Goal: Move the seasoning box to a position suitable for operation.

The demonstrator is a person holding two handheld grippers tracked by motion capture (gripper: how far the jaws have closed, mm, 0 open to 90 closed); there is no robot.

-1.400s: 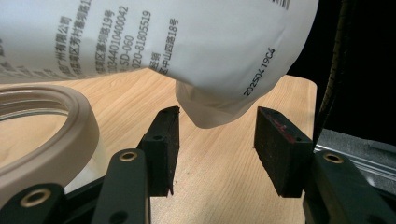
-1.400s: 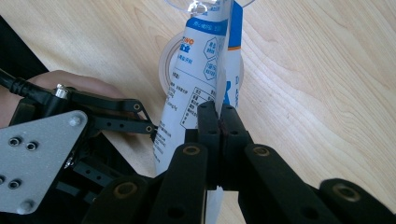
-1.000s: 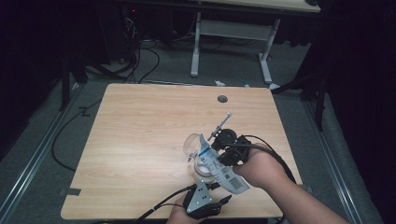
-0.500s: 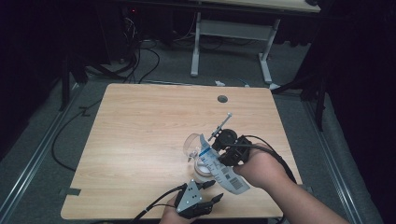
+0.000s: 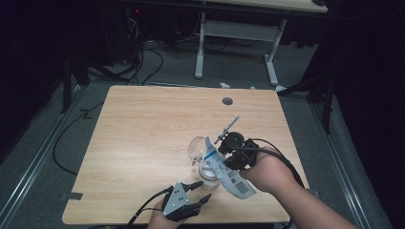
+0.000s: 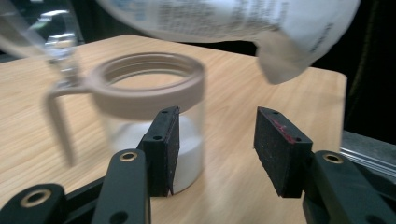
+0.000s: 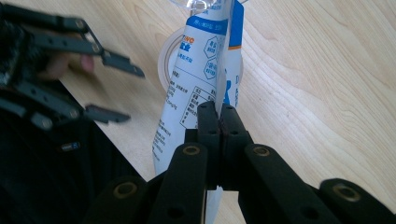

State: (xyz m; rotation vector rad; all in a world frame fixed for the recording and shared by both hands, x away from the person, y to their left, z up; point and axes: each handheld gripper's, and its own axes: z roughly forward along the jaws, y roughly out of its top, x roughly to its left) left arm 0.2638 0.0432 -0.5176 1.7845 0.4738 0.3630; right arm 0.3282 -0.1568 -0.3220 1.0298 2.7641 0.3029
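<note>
Plainly, the worst risk here is a knocked jar: the left gripper comes in low over the table with its jaws standing about half apart and nothing between them, and in the left gripper view one pad already lies in front of the glass wall of the jar while the other stands off to the side over bare wood. If the hand pushes on at this offset, the near jaw would likely shove the jar sideways instead of straddling it, and the white powder in its bottom could spill, or the jar could slide out from under the pouch. A second risk, as I judge it, is the pour missing: the right gripper is pinched tight on a fold of the white and blue pouch, which hangs tilted over the jar's tan rim, and any jolt to the jar would move the mouth away from the pouch's low end. In the high view the jar sits near the table's front edge, just ahead of the left gripper and directly below the pouch, with a clear glass touching or just behind it; I cannot tell which.
</note>
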